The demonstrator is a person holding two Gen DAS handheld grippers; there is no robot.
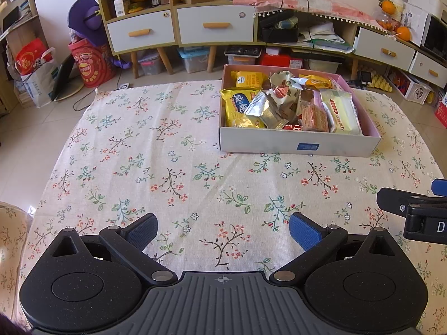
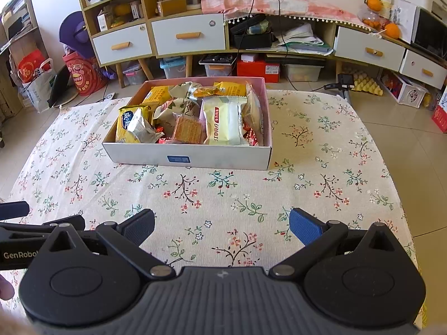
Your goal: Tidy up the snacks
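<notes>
A shallow white box [image 1: 296,145] with a pink inside stands on the far right part of the table. It also shows in the right wrist view [image 2: 190,157]. It holds several snack packets: a yellow bag [image 1: 239,106], a pale green packet [image 1: 342,113] and a wafer pack [image 1: 315,117]. My left gripper [image 1: 223,230] is open and empty, low over the cloth near the front edge. My right gripper [image 2: 222,227] is open and empty, also well short of the box. Each gripper shows at the edge of the other's view.
A floral tablecloth [image 1: 167,153] covers the table. Behind it stand a cabinet with white drawers [image 1: 215,25], storage bins on the floor, a red bucket [image 1: 90,64] and bags at the left.
</notes>
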